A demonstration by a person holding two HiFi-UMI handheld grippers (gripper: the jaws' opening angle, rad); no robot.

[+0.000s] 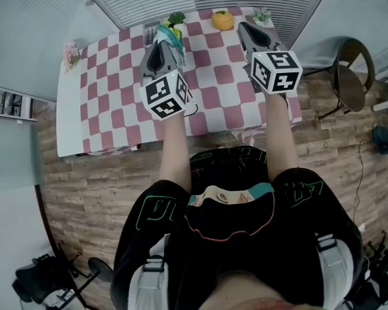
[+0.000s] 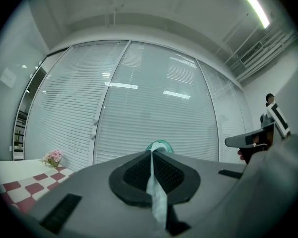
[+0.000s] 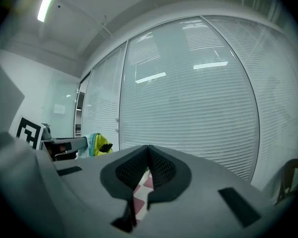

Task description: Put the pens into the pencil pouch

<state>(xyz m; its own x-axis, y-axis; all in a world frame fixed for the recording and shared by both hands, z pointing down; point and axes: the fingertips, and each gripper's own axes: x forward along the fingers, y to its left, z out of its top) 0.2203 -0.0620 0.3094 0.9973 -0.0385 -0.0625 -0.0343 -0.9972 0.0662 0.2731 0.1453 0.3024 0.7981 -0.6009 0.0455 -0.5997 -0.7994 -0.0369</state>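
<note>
Above the checkered table [image 1: 223, 76], my left gripper [image 1: 171, 39] is shut on the teal and yellow pencil pouch [image 1: 175, 35]. In the left gripper view a thin strip of the pouch's teal fabric [image 2: 157, 192] runs between the closed jaws of my left gripper [image 2: 152, 152], and its rim pokes out above the tips. My right gripper [image 1: 247, 28] hangs to the right of the pouch, shut with nothing in it. In the right gripper view, my right gripper [image 3: 148, 147] shows only the tablecloth through its jaws. At the left is the pouch [image 3: 96, 145] with dark pen ends [image 3: 106, 147] sticking out.
At the table's far edge stand an orange object [image 1: 222, 20], a small potted plant [image 1: 262, 15] and a green plant [image 1: 176, 18]. Pink flowers [image 1: 71, 53] sit at the left corner. A chair [image 1: 350, 76] stands right of the table. Window blinds run behind it.
</note>
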